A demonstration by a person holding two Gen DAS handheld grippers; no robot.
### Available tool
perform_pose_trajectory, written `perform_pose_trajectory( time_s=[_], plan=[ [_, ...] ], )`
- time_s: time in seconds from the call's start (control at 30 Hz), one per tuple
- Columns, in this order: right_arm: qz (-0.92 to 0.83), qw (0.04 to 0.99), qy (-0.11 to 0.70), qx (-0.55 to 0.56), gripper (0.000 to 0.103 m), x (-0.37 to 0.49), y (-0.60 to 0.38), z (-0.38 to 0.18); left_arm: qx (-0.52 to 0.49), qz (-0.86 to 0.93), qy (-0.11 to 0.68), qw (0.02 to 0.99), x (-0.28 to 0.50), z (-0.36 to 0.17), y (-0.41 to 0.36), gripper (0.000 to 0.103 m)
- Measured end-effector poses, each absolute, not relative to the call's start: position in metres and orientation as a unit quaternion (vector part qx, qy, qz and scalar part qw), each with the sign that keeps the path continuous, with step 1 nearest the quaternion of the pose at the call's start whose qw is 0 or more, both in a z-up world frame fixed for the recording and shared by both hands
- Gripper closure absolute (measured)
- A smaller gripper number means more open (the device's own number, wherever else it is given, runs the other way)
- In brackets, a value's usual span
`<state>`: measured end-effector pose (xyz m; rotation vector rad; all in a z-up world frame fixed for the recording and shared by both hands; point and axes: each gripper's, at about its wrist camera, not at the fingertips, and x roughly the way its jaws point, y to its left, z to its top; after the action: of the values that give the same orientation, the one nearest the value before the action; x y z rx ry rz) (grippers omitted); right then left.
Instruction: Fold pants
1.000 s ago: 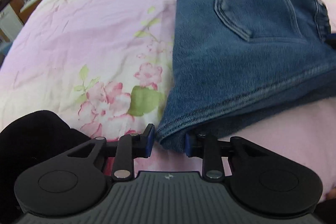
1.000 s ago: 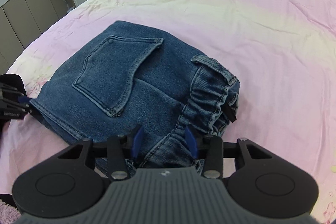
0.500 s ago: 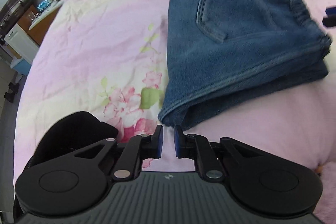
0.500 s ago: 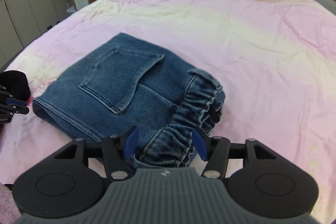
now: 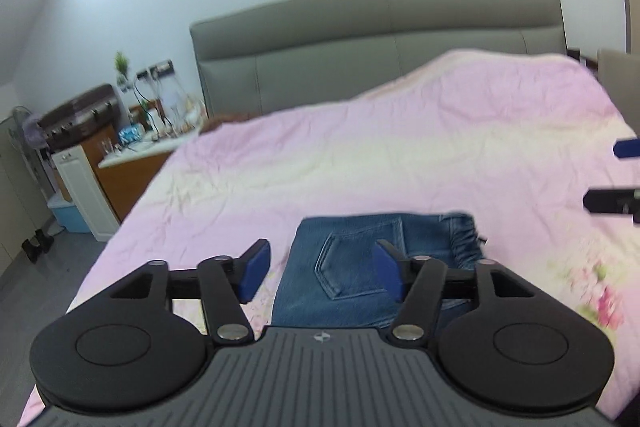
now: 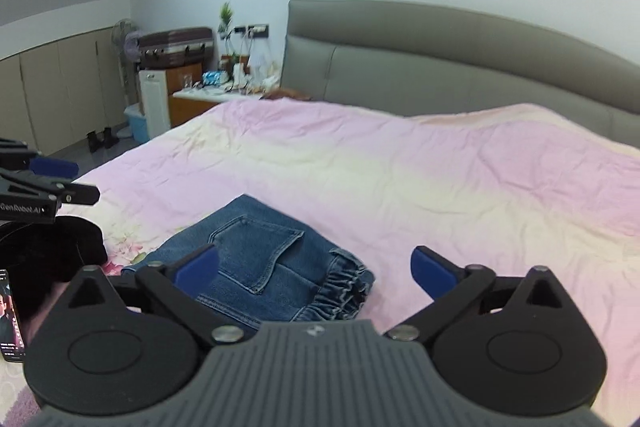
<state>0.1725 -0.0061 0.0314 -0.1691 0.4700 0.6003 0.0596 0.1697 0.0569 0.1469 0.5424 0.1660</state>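
Observation:
The blue denim pants (image 5: 352,267) lie folded into a compact stack on the pink bedspread (image 5: 360,163), back pocket up, elastic waistband at the right. They also show in the right wrist view (image 6: 264,267). My left gripper (image 5: 320,277) is open and empty, raised above and behind the pants. My right gripper (image 6: 316,269) is wide open and empty, also lifted clear of the pants. The right gripper's fingertips (image 5: 612,201) show at the right edge of the left wrist view; the left gripper (image 6: 44,187) shows at the left edge of the right wrist view.
A grey padded headboard (image 6: 440,67) stands at the far end of the bed. A bedside cabinet (image 6: 188,83) with clutter, a suitcase and a fan stand at the left. A black item (image 6: 48,251) and a phone (image 6: 10,315) lie at the bed's near left.
Both grippers have let go of the pants, opened wider and pulled back and up, so the views now tilt up toward the headboard and wall. The pants stay folded on the bed.

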Motion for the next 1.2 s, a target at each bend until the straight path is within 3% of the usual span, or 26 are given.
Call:
perform_pose_trajectory(
  time_s=[0.07, 0.17, 0.57, 0.9, 1.2],
  plan=[
    [0.284, 0.93, 0.217, -0.083, 0.005, 0.152, -0.017, 0.036, 0.063, 0.091, 0.25, 0.962, 0.046, 0.06, 0.157, 0.015],
    [0.275, 0.936, 0.203, -0.08, 0.005, 0.122, -0.031, 0.039, 0.073, 0.106, 0.232, 0.964, 0.031, 0.059, 0.136, 0.011],
    [0.235, 0.952, 0.189, -0.05, 0.005, 0.052, -0.045, 0.007, 0.059, 0.101, 0.263, 0.958, 0.004, 0.019, 0.094, 0.01],
    [0.212, 0.942, 0.259, -0.041, 0.005, 0.07, -0.037, -0.043, 0.024, 0.105, 0.324, 0.94, 0.008, -0.023, 0.092, 0.01],
    [0.207, 0.934, 0.29, -0.013, 0.005, 0.083, -0.038, -0.049, 0.006, 0.104, 0.347, 0.932, 0.009, -0.036, 0.096, 0.01]
  ],
)
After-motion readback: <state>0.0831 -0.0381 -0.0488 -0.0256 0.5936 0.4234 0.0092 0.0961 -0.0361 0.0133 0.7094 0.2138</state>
